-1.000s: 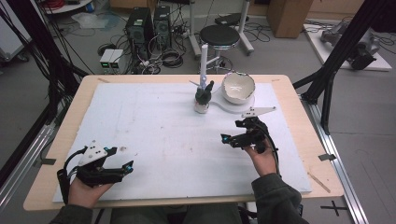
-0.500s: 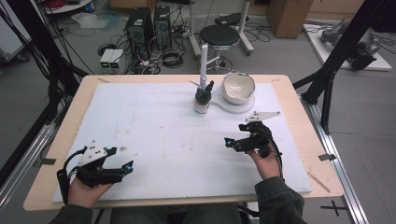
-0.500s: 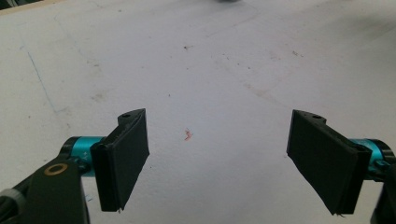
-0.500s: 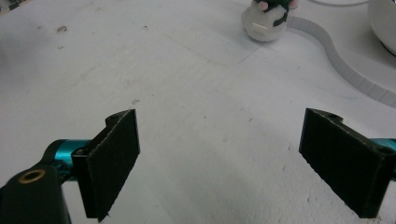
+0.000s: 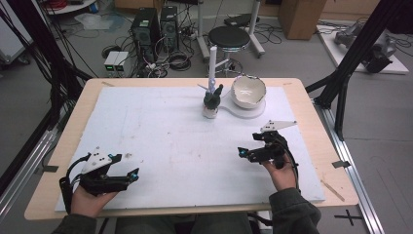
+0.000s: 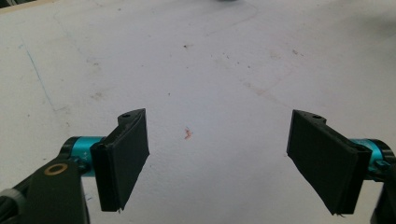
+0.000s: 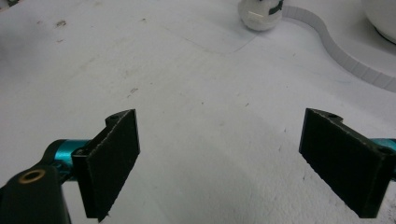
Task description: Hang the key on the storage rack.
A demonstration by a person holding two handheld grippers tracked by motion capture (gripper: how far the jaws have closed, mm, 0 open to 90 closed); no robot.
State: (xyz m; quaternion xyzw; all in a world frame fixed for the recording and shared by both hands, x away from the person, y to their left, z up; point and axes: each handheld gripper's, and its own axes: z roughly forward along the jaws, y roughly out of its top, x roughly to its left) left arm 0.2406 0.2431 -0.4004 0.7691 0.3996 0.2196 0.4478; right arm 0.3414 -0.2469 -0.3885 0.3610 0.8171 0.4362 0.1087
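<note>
The left gripper is held low over the near left part of the white mat, its jaws spread wide with nothing between them; in the left gripper view only bare, lightly stained mat is seen past the pads. The right gripper is held over the near right part of the mat, jaws likewise wide apart and empty.

The things nearest the right gripper are grouped at the far middle of the mat. A small white pot is stood upright, with a tall white stick and some dark pieces rising from it. Just beside it, to the right, a white bowl is seated on a white plate. In the right gripper view the pot and the plate's edge are seen ahead, well apart from the jaws.

The wide opening is judged to be a ready stance, so that either jaw pair can be brought around the pot or bowl without a further adjustment. Both grippers are kept near the person, leaving the middle of the mat free for the approach.
</note>
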